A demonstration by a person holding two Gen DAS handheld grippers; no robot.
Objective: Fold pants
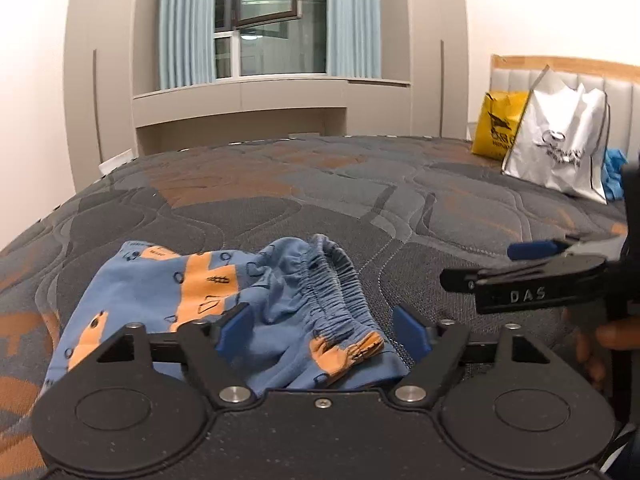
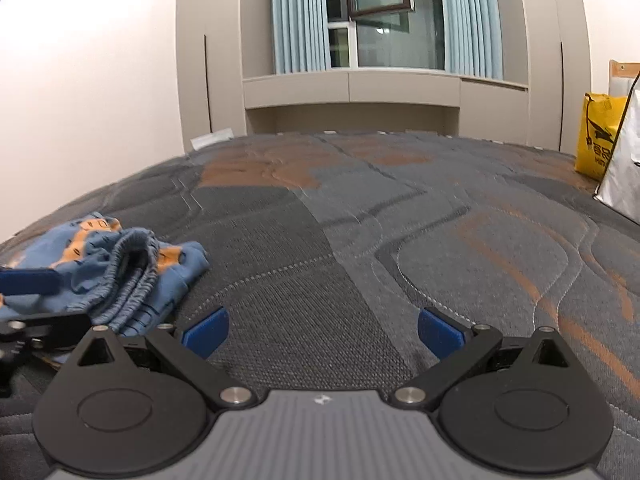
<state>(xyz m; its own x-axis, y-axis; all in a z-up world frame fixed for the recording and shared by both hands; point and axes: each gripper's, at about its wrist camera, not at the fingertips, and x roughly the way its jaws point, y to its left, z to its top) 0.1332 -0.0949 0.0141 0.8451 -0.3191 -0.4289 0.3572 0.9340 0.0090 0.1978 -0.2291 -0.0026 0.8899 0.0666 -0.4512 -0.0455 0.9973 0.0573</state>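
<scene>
Both tools are seen released. On the left tool (image 1: 324, 330), the blue pads (image 1: 234, 328) stand wide apart, with the bunched blue-and-orange patterned fabric pants (image 1: 224, 300) lying between and beyond them; no pad is seen pressing the cloth. The gathered elastic waistband (image 1: 340, 292) is turned up towards the right pad, and an orange-patched corner is draped beside it. On the right tool (image 2: 322, 334), the blue fingers (image 2: 204, 334) are likewise spread, and only bare bedding is found between them. The pants (image 2: 100, 268) are seen from the right wrist view well off to the left of that tool, crumpled in a low heap on the grey quilted mattress with orange patches (image 2: 360, 240). The right tool (image 1: 516, 264) is shown side-on at the right edge of the left wrist view, with fingers of the person's hand (image 1: 600, 344) below it. Farther out, a yellow printed bag (image 1: 496, 128) and a white glossy shopping bag (image 1: 560, 144) are propped against the padded grey headboard with a wooden frame (image 1: 520, 74). Beige built-in wardrobes (image 1: 100, 60) and pale blue curtains (image 1: 184, 20) are set around the window beyond the bed.
</scene>
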